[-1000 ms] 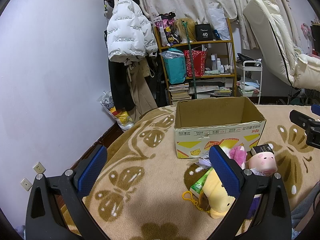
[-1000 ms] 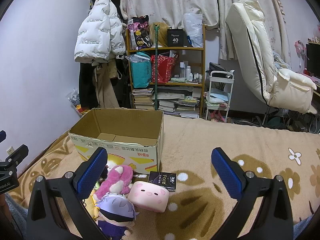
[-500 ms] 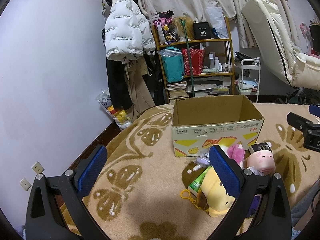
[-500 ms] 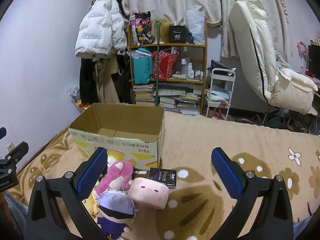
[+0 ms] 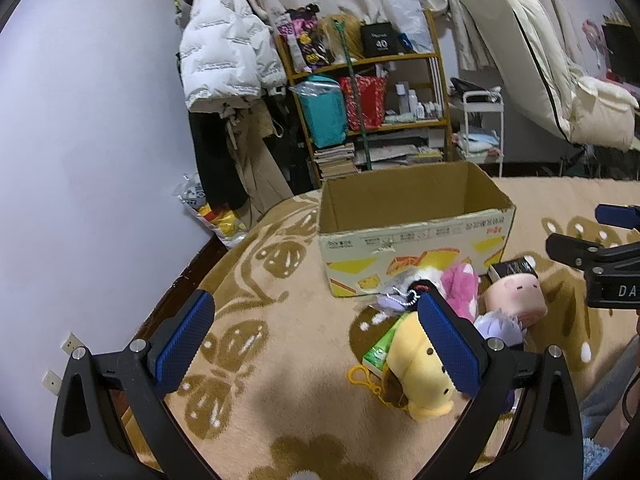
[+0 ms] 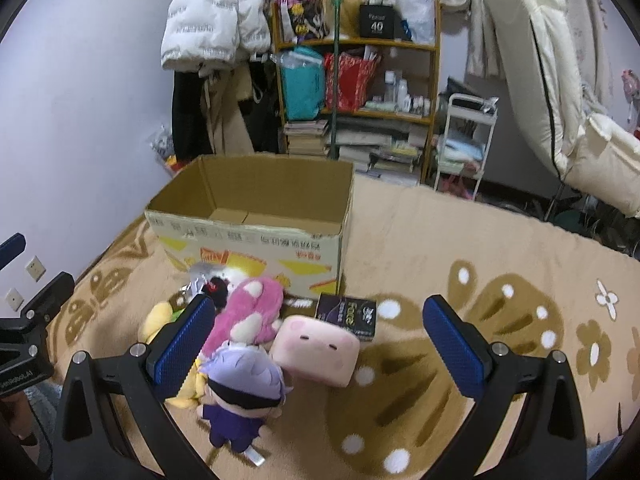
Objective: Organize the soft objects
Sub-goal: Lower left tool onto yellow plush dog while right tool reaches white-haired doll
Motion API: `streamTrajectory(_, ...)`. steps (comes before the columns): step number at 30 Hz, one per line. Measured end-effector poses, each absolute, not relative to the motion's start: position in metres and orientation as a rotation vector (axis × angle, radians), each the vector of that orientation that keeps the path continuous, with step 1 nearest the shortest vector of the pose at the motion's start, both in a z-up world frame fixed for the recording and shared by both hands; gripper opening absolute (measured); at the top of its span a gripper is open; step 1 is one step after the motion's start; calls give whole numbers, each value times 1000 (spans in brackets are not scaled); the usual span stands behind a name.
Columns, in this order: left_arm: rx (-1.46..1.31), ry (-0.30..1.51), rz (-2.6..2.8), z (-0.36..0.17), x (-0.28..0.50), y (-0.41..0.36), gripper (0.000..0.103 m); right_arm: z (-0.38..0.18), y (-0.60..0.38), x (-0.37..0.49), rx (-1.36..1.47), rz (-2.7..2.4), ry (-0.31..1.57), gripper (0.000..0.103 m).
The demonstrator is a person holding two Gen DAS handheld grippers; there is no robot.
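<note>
The patterned blanket (image 6: 460,240) carries everything, and the open cardboard box (image 6: 256,240) sits toward its far left part, empty and mouth up, likely the bin meant for the toys. The soft toys lie heaped against the box's near wall, within easy reach: a pink plush (image 6: 250,314), a square pig cushion (image 6: 318,350), a purple-haired doll (image 6: 240,394) nearest, and a yellow plush (image 5: 418,372). A small black carton (image 6: 348,316) lies beside the pig. The right gripper (image 6: 316,342) and left gripper (image 5: 314,338) hover spread wide, holding nothing, apparently lining up a first pick.
</note>
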State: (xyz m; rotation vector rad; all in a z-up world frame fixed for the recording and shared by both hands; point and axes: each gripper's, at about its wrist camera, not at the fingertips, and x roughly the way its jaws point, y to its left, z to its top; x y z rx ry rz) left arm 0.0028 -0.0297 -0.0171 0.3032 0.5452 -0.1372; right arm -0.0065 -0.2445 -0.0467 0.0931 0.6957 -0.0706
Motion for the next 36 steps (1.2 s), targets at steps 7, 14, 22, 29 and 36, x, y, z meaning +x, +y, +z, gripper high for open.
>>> streamTrajectory(7,335,609,-156,-30,11,-38,101,-58,-244,6,114,-27,802,103)
streamTrajectory(14,327,681,-190,-44,23,-40,101,-76,-237,19,117,24,899,103)
streamTrajectory(22,266,796,-257,-64,44,-42,101,-99,-221,31,65,104,1028,103)
streamTrajectory(29,207,883,-289,-82,63,-42,101,-118,-215,40,62,145,1104,103)
streamTrajectory(36,158,947,-345,-94,76,-49,101,-129,-220,46,89,157,1153,103)
